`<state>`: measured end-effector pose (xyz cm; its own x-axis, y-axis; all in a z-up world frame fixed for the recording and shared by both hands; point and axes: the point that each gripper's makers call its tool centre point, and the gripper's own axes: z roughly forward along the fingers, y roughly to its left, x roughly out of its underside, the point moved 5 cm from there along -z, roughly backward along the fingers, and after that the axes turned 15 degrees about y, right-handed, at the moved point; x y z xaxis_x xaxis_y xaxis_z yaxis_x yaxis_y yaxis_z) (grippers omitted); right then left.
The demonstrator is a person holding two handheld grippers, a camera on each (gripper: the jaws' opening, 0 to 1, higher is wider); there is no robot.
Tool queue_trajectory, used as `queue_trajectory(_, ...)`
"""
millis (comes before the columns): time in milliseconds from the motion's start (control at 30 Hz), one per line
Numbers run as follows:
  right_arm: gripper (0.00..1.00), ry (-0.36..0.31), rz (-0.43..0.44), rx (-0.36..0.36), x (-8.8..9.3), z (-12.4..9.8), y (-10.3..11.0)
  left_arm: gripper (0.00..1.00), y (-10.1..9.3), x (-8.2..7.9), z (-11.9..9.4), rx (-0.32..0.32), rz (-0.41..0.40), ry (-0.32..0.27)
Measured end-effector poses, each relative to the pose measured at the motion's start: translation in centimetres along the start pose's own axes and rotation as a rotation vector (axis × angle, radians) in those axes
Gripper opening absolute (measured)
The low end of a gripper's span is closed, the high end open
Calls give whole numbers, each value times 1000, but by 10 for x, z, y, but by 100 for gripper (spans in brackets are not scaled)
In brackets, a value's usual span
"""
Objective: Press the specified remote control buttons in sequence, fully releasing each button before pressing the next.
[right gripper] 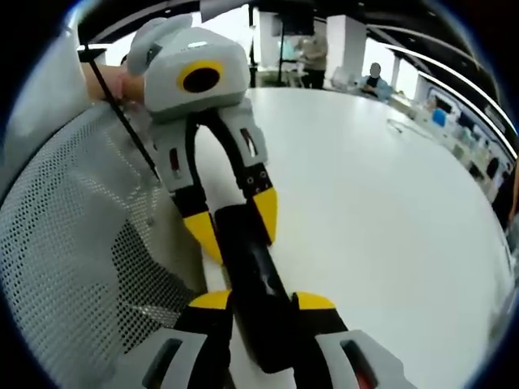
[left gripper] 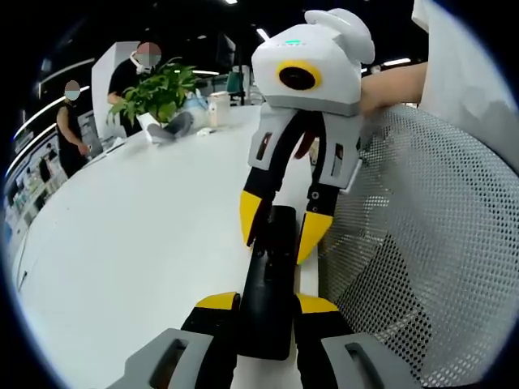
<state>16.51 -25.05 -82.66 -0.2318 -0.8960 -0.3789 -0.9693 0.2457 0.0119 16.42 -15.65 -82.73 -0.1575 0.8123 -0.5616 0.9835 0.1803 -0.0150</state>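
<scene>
Remote control (left gripper: pixel 270 279): button face too dark to read, its ends covered by yellow-tipped jaws. Mesh chair back (left gripper: pixel 430 243) runs off frame. Distant people (right gripper: pixel 375 77) too small to make out.

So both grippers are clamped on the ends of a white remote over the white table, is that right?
Not quite: the remote is black, not white, as the left gripper view shows. Both the left gripper and right gripper do grip its ends over the white table.

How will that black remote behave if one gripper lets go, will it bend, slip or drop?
The remote looks rigid, so it likely won't bend. Its smooth dark casing may slip between the yellow fingertips. Held by the left gripper alone, its long end probably tips down.
</scene>
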Motion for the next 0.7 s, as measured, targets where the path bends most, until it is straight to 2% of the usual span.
queue_trajectory(133,25,9,-74,4,0,-2,-1,25,0,0,0,3,4,-1)
queue_trajectory(200,25,3,-52,-3,1,-2,-1,25,0,0,0,3,4,-2)
queue_trajectory(367,25,2,-73,7,-1,-1,0,25,0,0,0,3,5,-2)
queue_trajectory(533,23,13,-122,24,-3,-2,4,25,-1,-2,0,-5,13,25)
queue_trajectory(700,23,10,-109,22,-4,-1,3,26,0,-2,0,-6,5,26)
